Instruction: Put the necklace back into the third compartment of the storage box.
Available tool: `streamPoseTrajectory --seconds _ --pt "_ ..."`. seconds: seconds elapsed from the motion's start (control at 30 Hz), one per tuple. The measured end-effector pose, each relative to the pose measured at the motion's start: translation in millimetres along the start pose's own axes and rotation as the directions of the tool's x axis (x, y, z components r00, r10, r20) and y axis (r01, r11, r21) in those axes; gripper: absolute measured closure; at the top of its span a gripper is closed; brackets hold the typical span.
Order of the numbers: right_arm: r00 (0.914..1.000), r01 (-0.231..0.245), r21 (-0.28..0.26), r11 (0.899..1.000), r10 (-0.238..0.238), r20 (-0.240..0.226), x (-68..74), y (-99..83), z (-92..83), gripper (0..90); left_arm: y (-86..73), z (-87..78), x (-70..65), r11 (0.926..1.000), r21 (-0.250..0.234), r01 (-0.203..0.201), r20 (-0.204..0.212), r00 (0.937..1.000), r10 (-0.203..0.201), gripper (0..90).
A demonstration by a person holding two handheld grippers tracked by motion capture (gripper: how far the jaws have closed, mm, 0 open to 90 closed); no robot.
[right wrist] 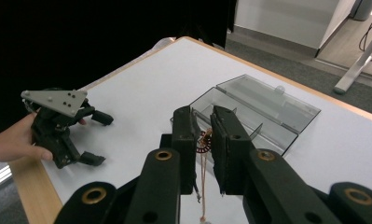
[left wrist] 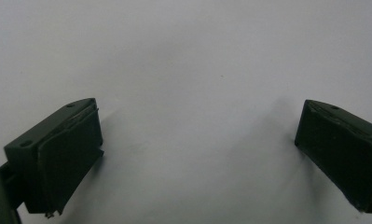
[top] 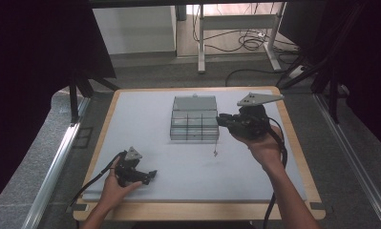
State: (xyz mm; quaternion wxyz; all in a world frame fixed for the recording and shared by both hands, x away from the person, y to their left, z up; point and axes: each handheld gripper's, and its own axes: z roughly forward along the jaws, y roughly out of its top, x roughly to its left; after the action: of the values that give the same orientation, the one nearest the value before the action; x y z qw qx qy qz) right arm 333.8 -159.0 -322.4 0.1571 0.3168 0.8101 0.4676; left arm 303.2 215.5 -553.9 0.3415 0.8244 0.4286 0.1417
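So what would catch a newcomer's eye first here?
Probably the right tool, held above the table's right side, pinching a thin dangling necklace. Next, the clear compartment box at the centre with its lid open. The left tool rests open near the front left.

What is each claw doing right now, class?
Left claw: open, holding nothing.
Right claw: closed on a thin cord.

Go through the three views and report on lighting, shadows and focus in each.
High view: dim and soft overall, both side margins nearly black; the clear box reads greyish. Left gripper view: the left claw looks blurred and underexposed, casting soft shadows on the even, featureless white tabletop. Right gripper view: brighter; the box is sharp, the right claw slightly soft, black backdrop at upper left.
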Motion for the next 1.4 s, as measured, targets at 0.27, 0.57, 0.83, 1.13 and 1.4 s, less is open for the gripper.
streamPoseTrajectory --seconds 0.27,0.57,0.83,1.13,1.4 --pt "0.9997 -0.019 -0.022 1.0 0.02 0.014 -8.0 13.5 -3.0 78.3 0.0 0.0 0.0 1.0 0.0 0.0 0.001 1.0 0.0 0.4" --pt "0.9994 -0.022 -0.036 0.999 0.023 0.028 -11.2 27.0 -1.9 78.4 0.0 0.0 0.0 1.0 0.001 0.0 0.0 1.0 0.0 0.4" --pt "0.9988 -0.031 -0.046 0.998 0.032 0.037 -14.8 40.5 3.4 78.3 0.0 0.0 0.0 1.0 0.0 -0.001 0.001 1.0 0.001 0.4" --pt "0.9977 -0.037 -0.05 0.998 0.039 0.056 -18.1 53.8 13.4 78.4 0.0 0.1 0.0 1.0 -0.001 -0.001 0.0 1.0 0.001 0.4" --pt "0.9948 -0.063 -0.048 0.997 0.066 0.077 -26.6 58.1 24.2 78.4 0.0 0.1 0.0 1.0 0.0 0.0 0.001 1.0 0.0 0.4"
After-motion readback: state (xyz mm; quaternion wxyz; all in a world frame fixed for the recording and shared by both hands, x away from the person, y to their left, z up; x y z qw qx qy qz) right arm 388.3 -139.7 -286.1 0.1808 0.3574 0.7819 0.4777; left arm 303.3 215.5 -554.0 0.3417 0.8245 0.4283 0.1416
